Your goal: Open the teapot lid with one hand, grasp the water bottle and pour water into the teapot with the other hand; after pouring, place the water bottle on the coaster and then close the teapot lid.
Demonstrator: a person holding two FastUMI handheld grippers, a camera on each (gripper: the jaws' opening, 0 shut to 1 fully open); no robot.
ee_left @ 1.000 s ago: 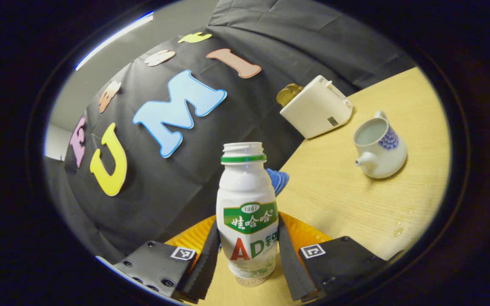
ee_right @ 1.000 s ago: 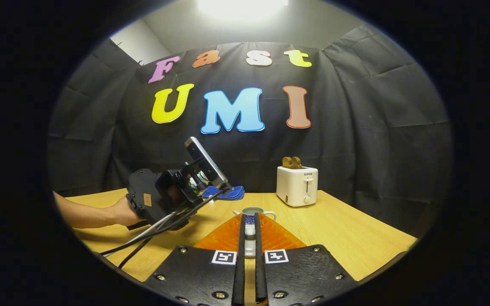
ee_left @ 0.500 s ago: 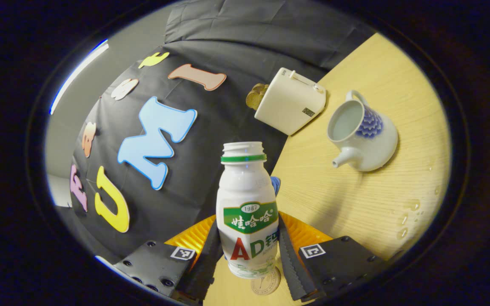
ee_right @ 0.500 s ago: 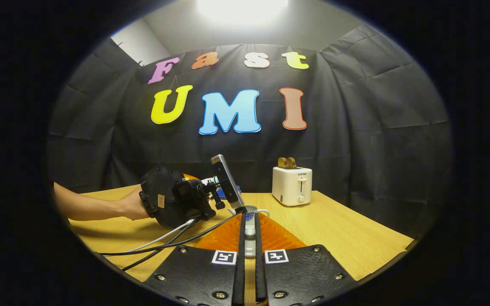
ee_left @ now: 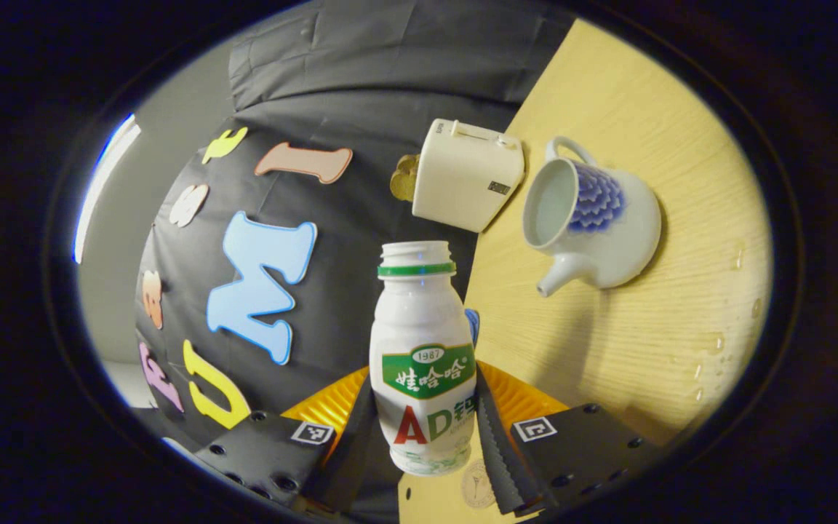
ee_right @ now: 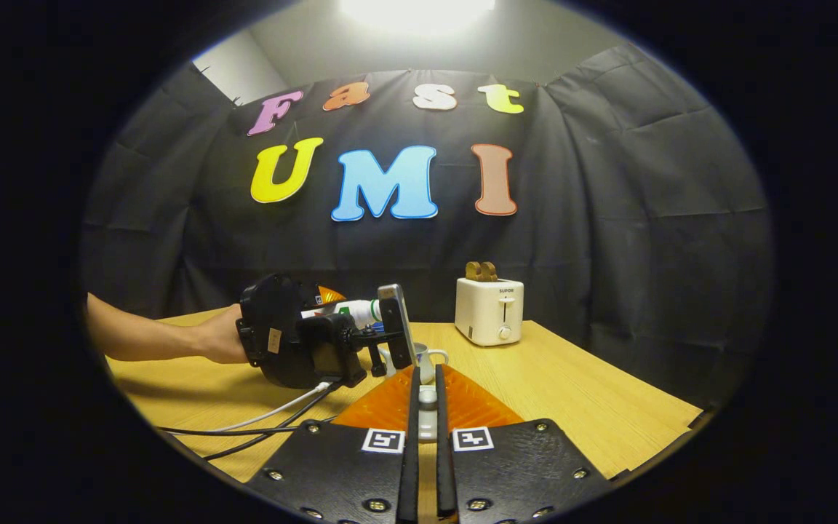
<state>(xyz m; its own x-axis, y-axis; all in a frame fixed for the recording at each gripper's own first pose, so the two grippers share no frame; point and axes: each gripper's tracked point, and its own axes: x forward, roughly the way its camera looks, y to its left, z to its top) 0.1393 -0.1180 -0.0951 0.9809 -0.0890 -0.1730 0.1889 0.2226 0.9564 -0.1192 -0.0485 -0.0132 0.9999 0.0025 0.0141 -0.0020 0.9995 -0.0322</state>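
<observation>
Beside the toaster (ee_left: 466, 175), the lidless teapot (ee_left: 593, 218) stands uncovered.

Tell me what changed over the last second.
The left gripper tipped the water bottle further over toward the open teapot and closed in on it. The grip on the bottle is unchanged; the right gripper stays shut on the teapot lid; the toaster stays put.

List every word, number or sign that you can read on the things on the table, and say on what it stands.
White plastic bottle with a green neck ring: a printed label, left unquoted here.
White boxy toaster: a small mark on its front, too small to read.
Round pale coaster: a faint print, blurred.
White ceramic teapot with a blue pattern: no text.
</observation>
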